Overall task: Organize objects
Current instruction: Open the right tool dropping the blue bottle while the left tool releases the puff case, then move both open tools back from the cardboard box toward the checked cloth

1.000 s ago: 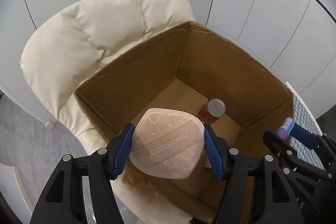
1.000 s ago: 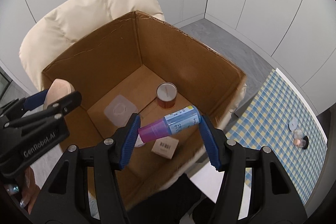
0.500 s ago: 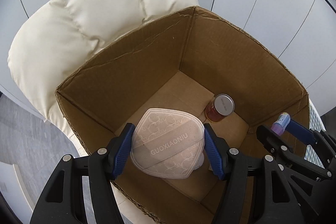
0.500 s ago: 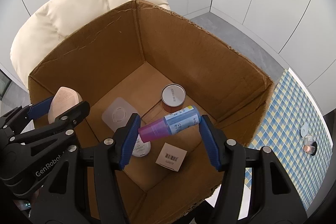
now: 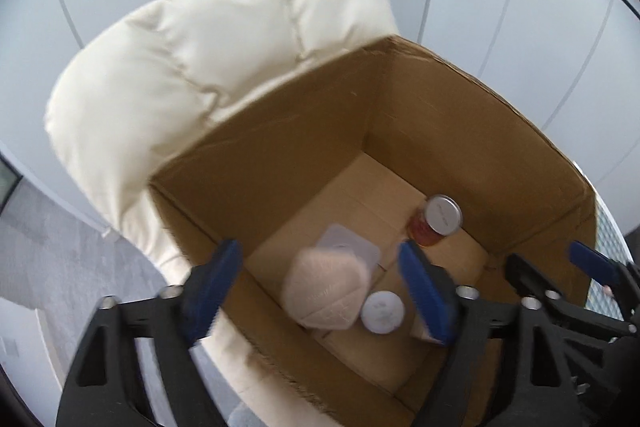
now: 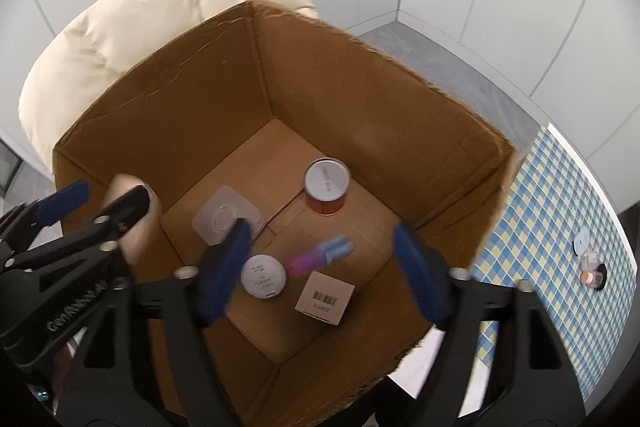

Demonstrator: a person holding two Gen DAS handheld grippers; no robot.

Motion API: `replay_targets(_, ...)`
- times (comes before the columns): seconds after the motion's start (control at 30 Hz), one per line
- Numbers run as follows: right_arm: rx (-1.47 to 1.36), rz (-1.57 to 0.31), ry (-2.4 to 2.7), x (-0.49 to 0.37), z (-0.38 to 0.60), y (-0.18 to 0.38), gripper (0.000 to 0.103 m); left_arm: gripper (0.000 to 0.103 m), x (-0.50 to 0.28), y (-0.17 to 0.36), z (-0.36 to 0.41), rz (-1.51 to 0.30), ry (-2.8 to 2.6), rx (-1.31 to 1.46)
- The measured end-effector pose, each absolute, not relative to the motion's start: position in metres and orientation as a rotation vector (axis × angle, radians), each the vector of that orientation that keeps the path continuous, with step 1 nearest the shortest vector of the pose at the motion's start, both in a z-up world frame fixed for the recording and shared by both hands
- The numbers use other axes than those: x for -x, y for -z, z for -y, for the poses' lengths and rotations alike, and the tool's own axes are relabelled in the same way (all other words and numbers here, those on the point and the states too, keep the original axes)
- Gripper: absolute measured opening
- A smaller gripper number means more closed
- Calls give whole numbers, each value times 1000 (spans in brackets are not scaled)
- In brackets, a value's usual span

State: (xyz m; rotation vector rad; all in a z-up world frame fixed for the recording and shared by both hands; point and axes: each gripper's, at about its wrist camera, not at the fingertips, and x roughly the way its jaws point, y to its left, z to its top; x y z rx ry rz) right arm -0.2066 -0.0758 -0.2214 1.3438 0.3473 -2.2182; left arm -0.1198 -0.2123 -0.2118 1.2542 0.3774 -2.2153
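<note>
Left wrist view shows the left gripper [image 5: 320, 291] with its blue jaws opening wide, and a pink pad [image 5: 326, 293] blurred between them, free of both pads and seemingly falling into the cardboard box [image 5: 280, 147]. From the right wrist, the right gripper [image 6: 320, 273] is opening too, with a pink and blue bottle [image 6: 320, 255] loose between its jaws, smeared as if dropping. On the box floor sit a tin [image 6: 327, 185], a white jar [image 6: 264, 275], a small carton [image 6: 325, 297] and a flat clear lid [image 6: 226, 217]. The box rests on a cream chair [image 5: 192, 67]. This looks like the release step; next, both hands probably need to lift clear and go to the checked cloth [image 6: 540, 211] for the small items there.
</note>
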Motion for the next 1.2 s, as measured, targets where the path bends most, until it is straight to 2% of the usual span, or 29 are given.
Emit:
replay_targets(0.1, -1359, -284, 2221, 212, 66, 220, 96, 93, 115, 210, 216, -436, 2242, -1239)
replay_targets(0.2, -1356, -234, 2222, 215, 59, 216, 96, 93, 116, 210, 215, -433, 2242, -1240)
replay_targets(0.47, -1344, -276, 2243, 212, 63, 215, 96, 93, 114, 209, 217, -442, 2240, -1245)
replay_targets(1.2, -1347, -228, 2292, 203, 34, 193, 96, 93, 94, 189, 212, -484, 2238, -1221)
